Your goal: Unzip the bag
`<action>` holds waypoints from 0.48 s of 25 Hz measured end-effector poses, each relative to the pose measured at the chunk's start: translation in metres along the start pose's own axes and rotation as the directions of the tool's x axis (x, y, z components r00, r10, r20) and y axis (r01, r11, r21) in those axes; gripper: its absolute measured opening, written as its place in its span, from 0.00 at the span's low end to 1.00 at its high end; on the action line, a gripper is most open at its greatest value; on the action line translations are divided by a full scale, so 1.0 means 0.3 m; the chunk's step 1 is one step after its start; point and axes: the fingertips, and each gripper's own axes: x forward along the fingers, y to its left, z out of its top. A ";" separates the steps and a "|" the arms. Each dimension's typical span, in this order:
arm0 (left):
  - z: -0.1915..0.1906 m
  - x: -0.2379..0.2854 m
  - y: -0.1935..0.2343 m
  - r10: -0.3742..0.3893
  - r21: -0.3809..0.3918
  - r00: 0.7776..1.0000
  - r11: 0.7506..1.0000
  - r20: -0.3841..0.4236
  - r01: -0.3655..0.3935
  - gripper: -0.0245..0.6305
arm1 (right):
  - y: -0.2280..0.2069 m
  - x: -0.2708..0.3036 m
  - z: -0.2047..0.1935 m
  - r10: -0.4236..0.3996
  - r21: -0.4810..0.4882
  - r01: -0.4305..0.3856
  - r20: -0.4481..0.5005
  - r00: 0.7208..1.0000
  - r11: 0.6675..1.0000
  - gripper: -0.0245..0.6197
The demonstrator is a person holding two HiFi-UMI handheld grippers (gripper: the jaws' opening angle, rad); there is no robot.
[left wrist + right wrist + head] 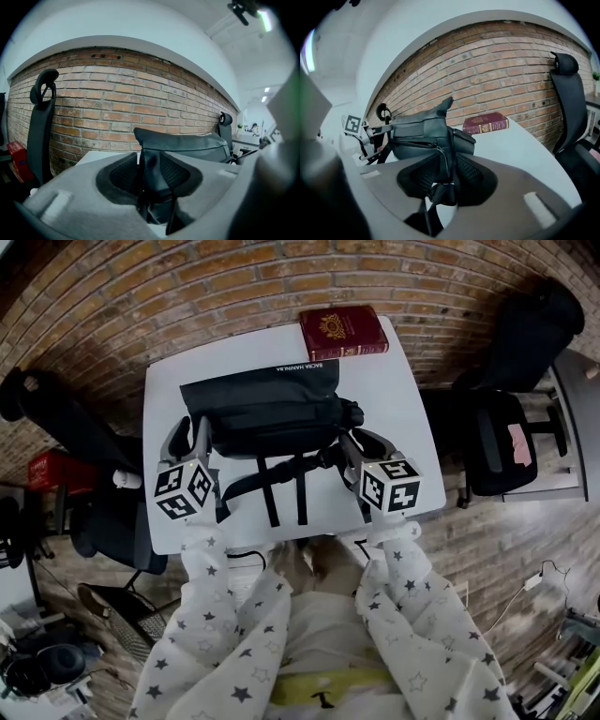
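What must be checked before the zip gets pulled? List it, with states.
1. Left gripper clamped on the bag end: ok.
2. Right gripper gripping the zip pull cord: not ok, the jaws stand apart around it.
3. Table carries the whole bag: ok.
4. Book out of both grippers' way, behind the bag: ok.
5. Zip fully closed: cannot tell.

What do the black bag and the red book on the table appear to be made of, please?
The black bag looks like soft synthetic fabric, matte with a faint sheen: it creases and sags. The red book seems to have a stiff leather-look cover, slightly glossy, with a gold emblem; real or imitation, I cannot tell.
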 end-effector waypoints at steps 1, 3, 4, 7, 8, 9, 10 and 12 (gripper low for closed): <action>0.004 -0.015 0.004 0.004 0.000 1.000 1.000 0.005 -0.004 0.26 | 0.006 -0.008 0.009 0.014 -0.001 -0.014 0.015 1.000 1.000 0.26; 0.001 -0.046 0.010 0.003 -0.016 1.000 1.000 0.014 -0.003 0.26 | 0.015 -0.020 0.031 0.023 -0.034 -0.021 0.045 0.999 0.999 0.27; -0.005 -0.059 0.007 -0.003 -0.019 1.000 1.000 0.013 0.003 0.25 | 0.016 -0.025 0.041 0.022 -0.056 -0.019 0.057 0.998 0.998 0.25; -0.025 -0.090 -0.024 -0.025 -0.003 1.000 1.000 -0.004 0.025 0.20 | 0.026 -0.040 0.080 0.037 -0.091 -0.028 0.092 0.995 0.995 0.19; -0.028 -0.099 -0.038 -0.032 0.000 0.999 0.999 -0.007 0.032 0.16 | 0.030 -0.048 0.096 0.043 -0.099 -0.032 0.103 0.994 0.995 0.17; -0.030 -0.107 -0.051 -0.039 0.002 0.999 0.999 -0.010 0.039 0.12 | 0.034 -0.055 0.114 0.049 -0.108 -0.036 0.114 0.992 0.993 0.16; -0.030 -0.115 -0.062 -0.043 0.004 0.999 0.999 -0.012 0.043 0.10 | 0.040 -0.062 0.133 0.056 -0.118 -0.041 0.126 0.990 0.992 0.13; -0.027 -0.131 -0.080 -0.053 0.009 0.998 0.999 -0.014 0.053 0.04 | 0.059 -0.072 0.174 0.074 -0.135 -0.054 0.153 0.985 0.989 0.05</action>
